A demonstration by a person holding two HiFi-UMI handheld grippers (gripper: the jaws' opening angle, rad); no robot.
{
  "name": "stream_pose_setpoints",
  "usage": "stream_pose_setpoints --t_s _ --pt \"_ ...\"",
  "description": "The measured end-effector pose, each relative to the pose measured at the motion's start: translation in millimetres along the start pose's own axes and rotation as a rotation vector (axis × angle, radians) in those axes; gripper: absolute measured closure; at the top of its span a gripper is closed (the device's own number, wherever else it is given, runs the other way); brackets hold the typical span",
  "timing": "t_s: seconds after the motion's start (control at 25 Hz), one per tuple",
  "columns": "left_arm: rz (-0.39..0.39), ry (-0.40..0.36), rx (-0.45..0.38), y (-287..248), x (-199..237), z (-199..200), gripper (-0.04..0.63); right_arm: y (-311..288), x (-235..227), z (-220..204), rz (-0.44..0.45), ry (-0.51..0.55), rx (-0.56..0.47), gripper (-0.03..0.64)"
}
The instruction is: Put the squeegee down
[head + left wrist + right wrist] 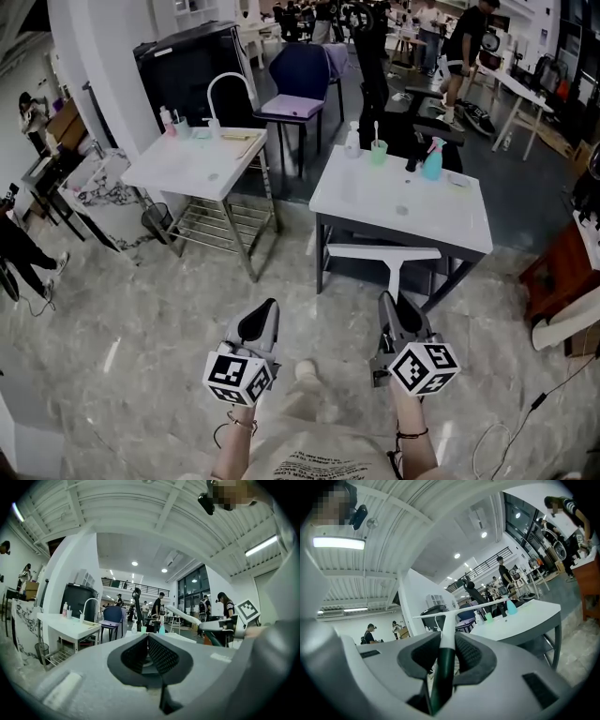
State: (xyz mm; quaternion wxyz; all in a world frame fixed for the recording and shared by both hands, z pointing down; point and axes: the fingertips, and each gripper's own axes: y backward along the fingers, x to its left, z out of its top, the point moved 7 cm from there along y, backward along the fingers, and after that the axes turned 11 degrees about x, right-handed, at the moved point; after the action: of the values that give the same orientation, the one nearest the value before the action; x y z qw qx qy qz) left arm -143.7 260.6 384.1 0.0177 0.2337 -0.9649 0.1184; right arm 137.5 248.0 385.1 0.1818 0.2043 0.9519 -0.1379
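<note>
My right gripper [386, 300] is shut on the dark handle of a white T-shaped squeegee [384, 252]. The tool points forward, and its blade hangs level just in front of the near edge of a white table [441, 221]. In the right gripper view the handle [446, 651] runs between the pads, and the blade [461, 611] spans the view in front of the table [520, 617]. My left gripper [266, 307] floats beside it to the left over the marble floor. Its pads [159, 652] meet at the tip with nothing between them.
On the white table's far edge stand a clear bottle [352, 140], a green cup [378, 152] and a teal spray bottle [432, 160]. A sink table with a faucet [192, 169] stands to the left, a blue chair [300, 80] behind. Wooden furniture [561, 274] is at the right. People stand farther back.
</note>
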Motion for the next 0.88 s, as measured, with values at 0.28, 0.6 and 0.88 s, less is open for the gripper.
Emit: stream_pose_setpoints --t_s 0.28,0.6,0.88 --pt "-0.001 0.008 0.03 -62.5 46.4 17.4 0.572 -75.0 -17.6 17.7 -0.01 -0.024 0.026 0.522" --pt "-0.02 0.017 0.034 -128.8 93.4 38.9 0.572 -145.8 -32.8 40.1 -0.029 -0.033 0.032 0.522" --pt "-0.049 0.029 0.019 -165.6 116.8 49.4 0.572 -179.0 -40.8 51.3 -0.052 -0.043 0.025 0.522"
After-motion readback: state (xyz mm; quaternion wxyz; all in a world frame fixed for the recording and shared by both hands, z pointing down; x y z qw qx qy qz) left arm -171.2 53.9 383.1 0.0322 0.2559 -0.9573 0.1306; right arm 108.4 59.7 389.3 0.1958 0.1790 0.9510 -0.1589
